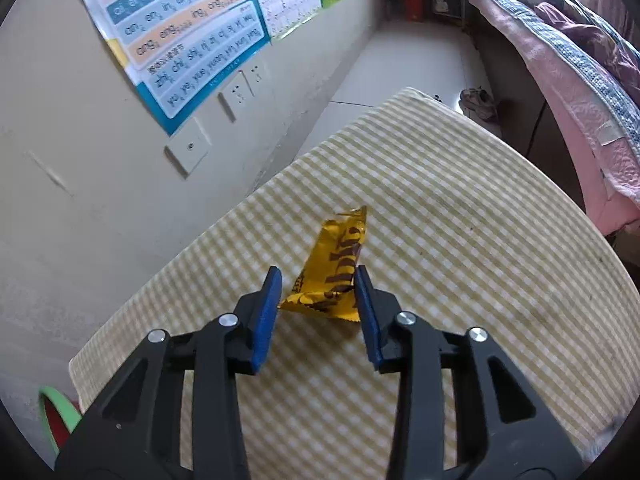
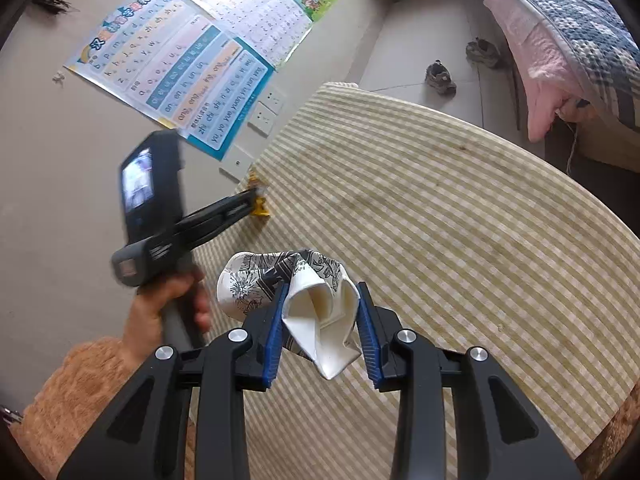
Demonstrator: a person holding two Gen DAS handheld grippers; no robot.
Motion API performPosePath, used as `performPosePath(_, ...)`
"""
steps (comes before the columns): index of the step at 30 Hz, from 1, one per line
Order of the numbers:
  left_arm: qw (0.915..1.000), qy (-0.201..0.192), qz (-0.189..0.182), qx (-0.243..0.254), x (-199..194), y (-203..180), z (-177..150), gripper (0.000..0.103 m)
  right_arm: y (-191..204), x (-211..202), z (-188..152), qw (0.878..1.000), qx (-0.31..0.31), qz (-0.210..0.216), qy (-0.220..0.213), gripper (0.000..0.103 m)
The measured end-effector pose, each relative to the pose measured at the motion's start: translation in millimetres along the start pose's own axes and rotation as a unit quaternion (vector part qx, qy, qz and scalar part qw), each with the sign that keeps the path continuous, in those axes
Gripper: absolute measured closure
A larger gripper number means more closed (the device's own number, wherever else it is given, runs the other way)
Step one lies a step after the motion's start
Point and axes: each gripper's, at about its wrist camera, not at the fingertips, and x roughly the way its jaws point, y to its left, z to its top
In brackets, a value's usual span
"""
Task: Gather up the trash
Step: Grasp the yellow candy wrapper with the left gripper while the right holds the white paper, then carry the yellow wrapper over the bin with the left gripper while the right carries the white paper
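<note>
A yellow snack wrapper [image 1: 334, 270] with brown lettering lies on the yellow checked tablecloth [image 1: 460, 220]. My left gripper [image 1: 318, 282] is open with its blue pads on either side of the wrapper's near end; the right pad touches it. In the right wrist view the left gripper [image 2: 256, 200] is at the table's left edge over the wrapper [image 2: 261, 207]. My right gripper [image 2: 322, 296] is shut on a crushed white paper cup [image 2: 316, 312] with black floral print, held just above the table.
A wall with alphabet posters [image 1: 188, 36] and sockets [image 1: 236, 98] runs along the table's left side. A green-rimmed bin [image 1: 60, 416] is at lower left, below the table edge. A bed with pink bedding [image 1: 580, 92] is at right; shoes [image 2: 440, 76] lie on the floor.
</note>
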Motion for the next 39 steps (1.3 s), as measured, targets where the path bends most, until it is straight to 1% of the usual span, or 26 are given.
performPosePath(3, 0.9998, -0.014, -0.008, -0.012, -29, 12, -14, 0.068, 4, 3, 0, 1.0, -0.01, -0.011, -0.002, 0.07)
performPosePath(7, 0.9989, -0.032, -0.02, -0.028, -77, 38, -48, 0.068, 13, 8, -6, 0.999, -0.033, -0.027, 0.003, 0.07)
performPosePath(8, 0.9986, -0.037, -0.02, -0.034, -92, 48, -64, 0.068, 14, 10, -8, 0.999, -0.037, -0.03, 0.004, 0.07)
performPosePath(9, 0.9984, -0.038, -0.02, -0.037, -99, 54, -74, 0.067, 17, 10, -9, 0.998, -0.042, -0.035, 0.004, 0.07)
performPosePath(10, 0.9983, -0.037, -0.018, -0.041, -105, 61, -84, 0.067, 19, 11, -11, 0.998, -0.049, -0.041, 0.003, 0.07)
performPosePath(11, 0.9983, -0.029, -0.011, -0.049, -113, 71, -103, 0.067, 20, 11, -11, 0.998, -0.053, -0.045, 0.002, 0.07)
performPosePath(13, 0.9978, -0.018, -0.006, -0.064, -120, 84, -123, 0.067, 22, 11, -14, 0.997, -0.061, -0.056, 0.0, 0.07)
performPosePath(14, 0.9969, -0.011, -0.001, -0.077, -126, 94, -140, 0.067, 23, 9, -16, 0.996, -0.065, -0.062, -0.002, 0.07)
performPosePath(16, 0.9955, -0.006, 0.002, -0.094, -134, 105, -161, 0.067, 28, 8, -20, 0.995, -0.074, -0.073, -0.003, 0.07)
performPosePath(18, 0.9942, -0.007, 0.001, -0.107, -142, 113, -176, 0.067, 33, 6, -25, 0.994, -0.08, -0.077, -0.001, 0.07)
performPosePath(22, 0.9911, -0.007, -0.008, -0.132, -155, 121, -203, 0.067, 43, 2, -49, 0.994, -0.082, -0.078, 0.003, 0.07)
performPosePath(25, 0.9925, -0.011, -0.008, -0.122, -159, 118, -211, 0.067, 53, 1, -65, 0.994, -0.081, -0.075, 0.009, 0.07)
performPosePath(27, 0.9923, -0.014, -0.011, -0.123, -161, 120, -213, 0.067, 64, -4, -71, 0.993, -0.091, -0.075, 0.003, 0.07)
performPosePath(33, 0.9897, -0.019, -0.02, -0.141, -167, 131, -215, 0.067, 99, -17, -81, 0.99, -0.123, -0.067, -0.017, 0.07)
performPosePath(39, 0.9881, -0.026, -0.015, -0.151, -175, 138, -218, 0.067, 123, -17, -86, 0.988, -0.145, -0.048, -0.01, 0.07)
